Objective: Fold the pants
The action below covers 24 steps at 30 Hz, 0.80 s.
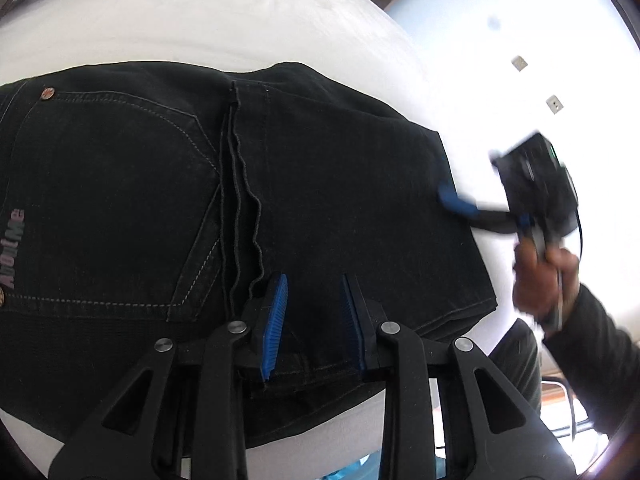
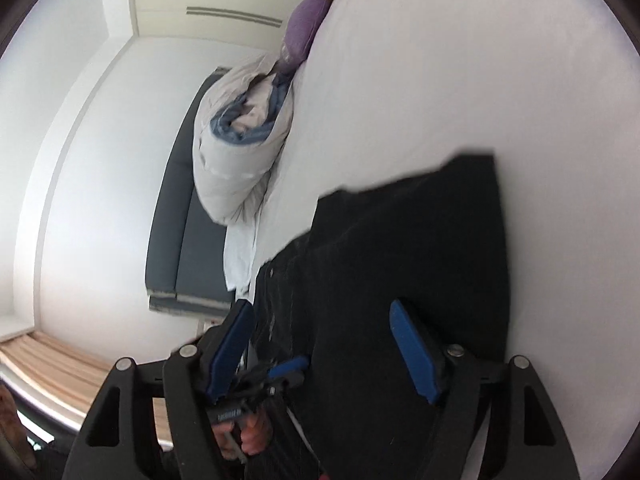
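Black denim pants (image 1: pixel 280 200) folded on white bed sheet (image 1: pixel 200 20). Left gripper (image 1: pixel 314 320) and right gripper (image 2: pixel 328 344) both spread, holding nothing. Risk, I'd say: pinching only the top layer drags the stack askew.

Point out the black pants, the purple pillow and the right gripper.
black pants (image 1: pixel 132 184): left wrist view, back pocket.
purple pillow (image 2: pixel 306 26): right wrist view, its middle.
right gripper (image 2: pixel 324 344): right wrist view, midway between fingertips.

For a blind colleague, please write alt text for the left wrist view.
Black folded pants lie on a white bed. The open left hand-held gripper hovers over their near edge; the right hand-held gripper touches their right edge.
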Each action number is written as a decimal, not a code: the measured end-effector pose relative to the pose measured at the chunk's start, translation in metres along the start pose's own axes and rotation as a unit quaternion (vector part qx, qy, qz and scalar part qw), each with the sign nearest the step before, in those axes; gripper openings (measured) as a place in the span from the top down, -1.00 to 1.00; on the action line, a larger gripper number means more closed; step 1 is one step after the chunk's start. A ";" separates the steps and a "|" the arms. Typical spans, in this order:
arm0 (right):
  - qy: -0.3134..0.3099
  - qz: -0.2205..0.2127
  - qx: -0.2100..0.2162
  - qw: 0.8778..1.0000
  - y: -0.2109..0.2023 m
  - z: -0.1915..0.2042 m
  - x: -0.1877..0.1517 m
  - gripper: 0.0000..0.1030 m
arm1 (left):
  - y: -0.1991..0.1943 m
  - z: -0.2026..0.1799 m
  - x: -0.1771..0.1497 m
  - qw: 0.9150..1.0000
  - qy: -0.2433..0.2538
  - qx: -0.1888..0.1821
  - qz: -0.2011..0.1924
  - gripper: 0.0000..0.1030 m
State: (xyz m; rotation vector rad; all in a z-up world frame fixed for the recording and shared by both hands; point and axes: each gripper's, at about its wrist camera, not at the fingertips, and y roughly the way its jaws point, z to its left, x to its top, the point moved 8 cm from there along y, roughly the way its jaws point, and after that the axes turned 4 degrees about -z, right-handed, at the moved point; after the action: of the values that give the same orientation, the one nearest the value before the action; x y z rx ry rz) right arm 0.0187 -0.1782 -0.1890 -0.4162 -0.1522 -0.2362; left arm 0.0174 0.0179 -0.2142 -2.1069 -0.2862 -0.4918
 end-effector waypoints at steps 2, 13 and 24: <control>-0.011 0.019 -0.002 1.000 -0.010 0.005 -0.044 -0.50 | -0.015 -0.001 0.000 1.000 -0.008 0.012 -0.013 0.48; 0.041 -0.046 0.065 0.996 -0.047 0.034 -0.095 -0.52 | -0.199 0.150 -0.016 0.941 -0.256 0.062 -0.213 -0.89; 0.021 -0.019 0.095 0.995 0.020 0.074 -0.066 -0.52 | -0.199 0.245 -0.048 0.862 -0.431 -0.020 -0.267 -0.86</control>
State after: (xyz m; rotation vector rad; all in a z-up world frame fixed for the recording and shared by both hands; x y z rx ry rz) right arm -0.0467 -0.1168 -0.1421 -0.2200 -0.1402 -0.2654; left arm -0.0443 0.3311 -0.2089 -2.1549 -1.4070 0.1913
